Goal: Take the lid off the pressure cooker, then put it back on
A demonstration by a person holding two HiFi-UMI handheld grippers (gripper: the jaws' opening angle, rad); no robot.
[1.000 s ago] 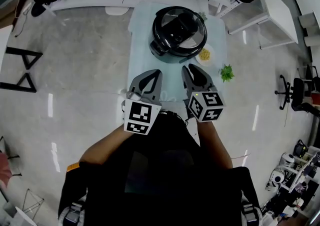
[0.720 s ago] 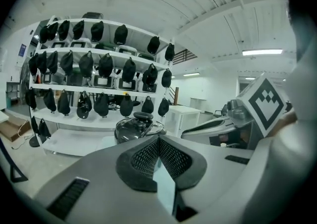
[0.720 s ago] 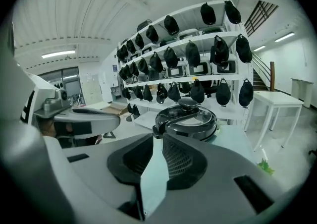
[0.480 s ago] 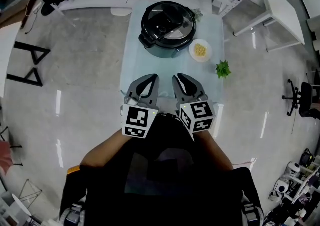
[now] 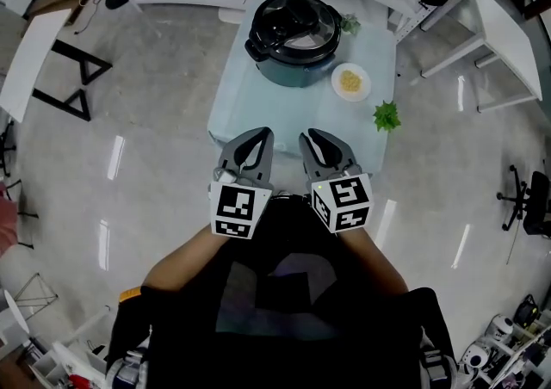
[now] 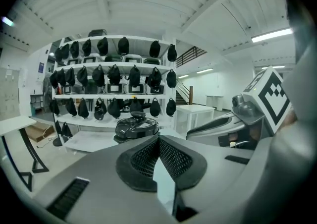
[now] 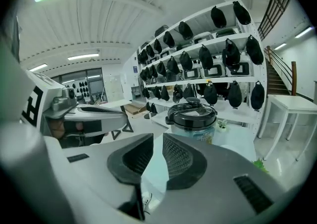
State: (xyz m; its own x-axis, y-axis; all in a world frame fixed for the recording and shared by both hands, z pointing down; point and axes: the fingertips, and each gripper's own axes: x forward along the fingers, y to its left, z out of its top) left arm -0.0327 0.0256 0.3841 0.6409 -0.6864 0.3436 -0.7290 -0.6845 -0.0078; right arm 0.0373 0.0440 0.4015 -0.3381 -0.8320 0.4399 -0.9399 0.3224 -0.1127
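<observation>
- Fingers of my left gripper (image 6: pixel 158 139) pressed together, holding nothing. The pressure cooker (image 5: pixel 294 39) stands well ahead of them with its lid (image 5: pixel 293 24) seated on top, which fits a lid yet to come off or one already put back.
- Right gripper (image 7: pixel 158 138): fingers have just been closing to a slim gap, nothing between.
- Risk, in my judgement: fingers this narrow could skid off the lid's handle, and the bowl (image 5: pixel 350 81) beyond my right fingertips could get knocked.

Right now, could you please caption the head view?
Left hand-held gripper and right hand-held gripper, its empty jaws just narrowed, face the lidded pressure cooker across the table.
</observation>
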